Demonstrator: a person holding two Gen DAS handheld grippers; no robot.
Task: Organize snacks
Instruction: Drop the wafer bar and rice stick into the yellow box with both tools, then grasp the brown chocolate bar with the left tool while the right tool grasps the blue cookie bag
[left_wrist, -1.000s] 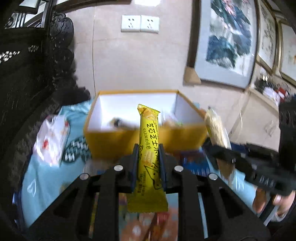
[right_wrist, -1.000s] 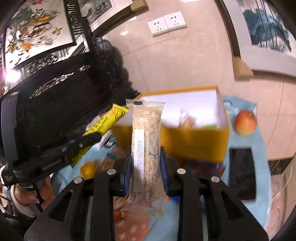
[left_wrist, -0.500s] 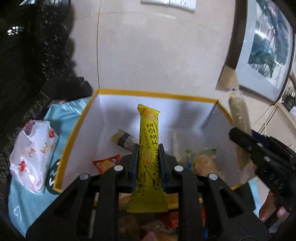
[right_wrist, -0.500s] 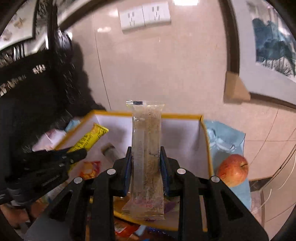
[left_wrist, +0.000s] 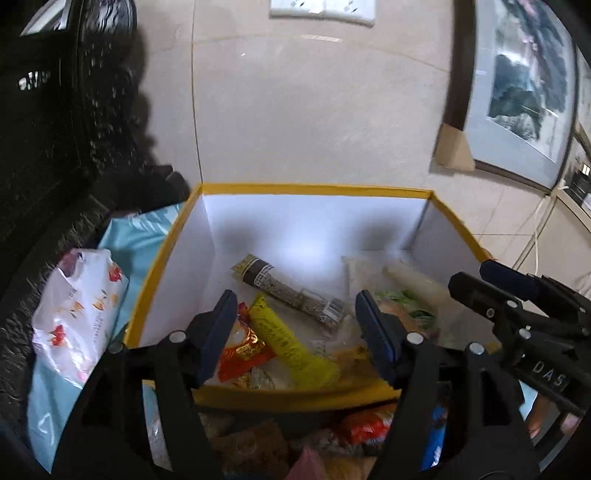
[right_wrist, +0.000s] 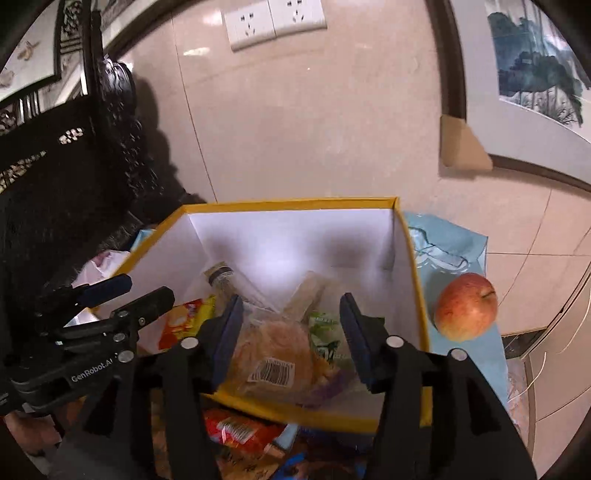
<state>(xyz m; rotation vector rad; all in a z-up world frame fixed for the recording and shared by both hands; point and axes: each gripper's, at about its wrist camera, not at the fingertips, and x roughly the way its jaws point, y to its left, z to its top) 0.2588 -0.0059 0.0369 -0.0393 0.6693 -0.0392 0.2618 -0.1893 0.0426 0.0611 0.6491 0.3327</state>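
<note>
Your left gripper (left_wrist: 295, 325) and right gripper (right_wrist: 291, 325) both angle down over the yellow box (left_wrist: 295, 400), side by side, jaws opening, nothing gripped.

box (left_wrist: 173, 236): yellow card outside, matt white inside | yellow snack bar (left_wrist: 291, 347), at 6 o'clock in box: glossy plastic film | bun pack (right_wrist: 275, 350): clear shiny film, paper barcode label | tissue pack (left_wrist: 77, 310), 9 o'clock of box: soft glossy plastic | apple (right_wrist: 466, 306), 3 o'clock: smooth, waxy | wall (left_wrist: 314, 118): polished tile
</note>
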